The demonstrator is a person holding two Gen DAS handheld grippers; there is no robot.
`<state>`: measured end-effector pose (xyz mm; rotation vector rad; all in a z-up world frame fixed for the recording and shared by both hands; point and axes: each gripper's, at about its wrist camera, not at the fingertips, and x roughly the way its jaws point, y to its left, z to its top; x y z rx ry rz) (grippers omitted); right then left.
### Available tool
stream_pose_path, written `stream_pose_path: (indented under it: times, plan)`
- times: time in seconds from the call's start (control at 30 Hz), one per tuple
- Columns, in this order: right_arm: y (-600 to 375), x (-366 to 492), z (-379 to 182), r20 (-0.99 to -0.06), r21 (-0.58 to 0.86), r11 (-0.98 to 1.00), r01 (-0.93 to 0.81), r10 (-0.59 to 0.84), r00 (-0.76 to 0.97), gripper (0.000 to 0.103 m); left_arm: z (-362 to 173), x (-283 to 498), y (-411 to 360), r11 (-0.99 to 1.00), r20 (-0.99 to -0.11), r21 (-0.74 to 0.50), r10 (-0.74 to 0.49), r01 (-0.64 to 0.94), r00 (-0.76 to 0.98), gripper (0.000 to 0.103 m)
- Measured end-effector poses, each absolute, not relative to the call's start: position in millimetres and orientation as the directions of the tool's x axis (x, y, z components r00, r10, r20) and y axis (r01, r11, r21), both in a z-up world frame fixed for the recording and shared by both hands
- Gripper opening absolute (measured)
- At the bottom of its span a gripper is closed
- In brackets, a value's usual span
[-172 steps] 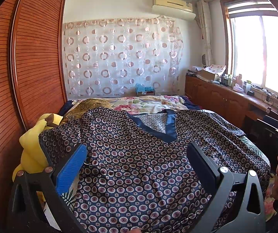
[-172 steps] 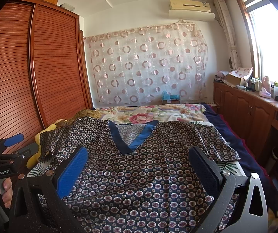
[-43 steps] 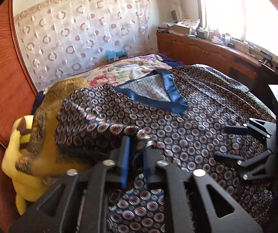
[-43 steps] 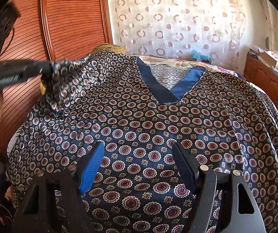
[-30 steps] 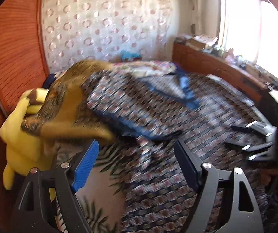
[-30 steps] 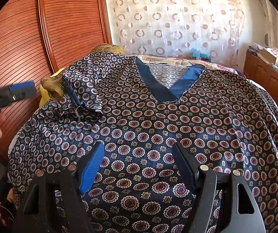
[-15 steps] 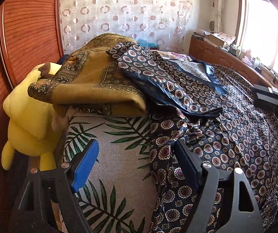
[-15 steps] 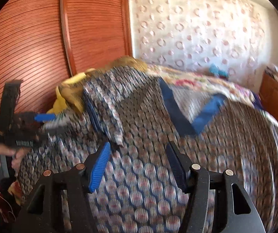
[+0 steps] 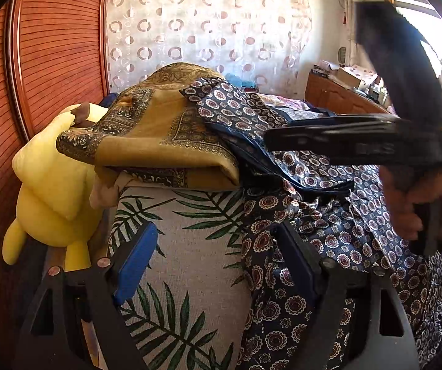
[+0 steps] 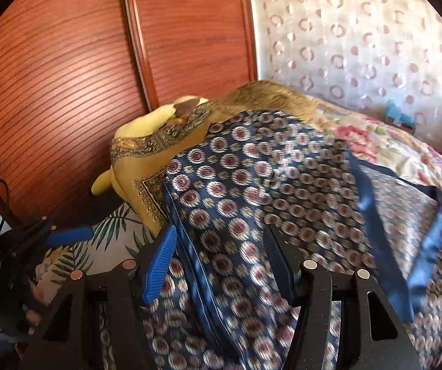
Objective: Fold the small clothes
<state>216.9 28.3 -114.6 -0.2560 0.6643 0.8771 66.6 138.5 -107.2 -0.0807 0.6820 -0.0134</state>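
A navy top with round medallion print and a blue V-neck band (image 10: 252, 166) lies spread on the bed; its left sleeve is folded inward over the body (image 9: 252, 117). My left gripper (image 9: 218, 259) is open and empty, low over the bed's left edge, its right finger at the garment's side hem. My right gripper (image 10: 221, 256) is open, hovering just above the folded sleeve; it also crosses the left wrist view (image 9: 344, 141), held in a hand.
A leaf-print sheet (image 9: 184, 246) is bare at the bed's left edge. A folded mustard blanket (image 9: 165, 135) and a yellow plush toy (image 9: 51, 185) lie at the left. A wooden slatted wardrobe (image 10: 66, 61) stands close alongside. A floral quilt (image 10: 375, 141) lies beyond.
My right gripper has swung left over the folded sleeve. My left gripper, which let the sleeve go a second ago, has edged closer to the hem and stays open.
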Motion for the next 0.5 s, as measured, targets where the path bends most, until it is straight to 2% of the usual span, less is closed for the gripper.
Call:
stream_pose_path:
  times: [0.13, 0.17, 0.2, 0.23, 0.3, 0.5]
  plan:
    - [54, 231, -118, -0.684, 0.049, 0.602, -0.797, 0.601, 0.413, 0.059, -107, 66, 139, 0.996, -0.627, -0.080, -0.032, -0.024, 0.779, 0.080]
    - [61, 232, -119, -0.699, 0.023, 0.602, -0.798, 0.581, 0.417, 0.054, -108, 66, 140, 0.996, -0.628, -0.083, -0.033, -0.025, 0.778, 0.080]
    - [64, 234, -119, -0.709, -0.002, 0.603, -0.798, 0.562, 0.426, 0.042, -108, 66, 140, 0.996, -0.629, -0.085, -0.034, -0.025, 0.776, 0.080]
    - [69, 235, -120, -0.714, -0.024, 0.598, -0.801, 0.550, 0.432, 0.036, -108, 66, 140, 0.996, -0.631, -0.086, -0.034, -0.026, 0.775, 0.080]
    - [74, 235, -118, -0.713, -0.043, 0.594, -0.803, 0.545, 0.441, 0.014, -109, 66, 140, 0.996, -0.633, -0.084, -0.031, -0.029, 0.774, 0.080]
    - [45, 249, -87, -0.619, 0.044, 0.657, -0.752, 0.609, 0.496, 0.012, -110, 67, 138, 0.997, -0.639, -0.065, -0.012, -0.039, 0.769, 0.080]
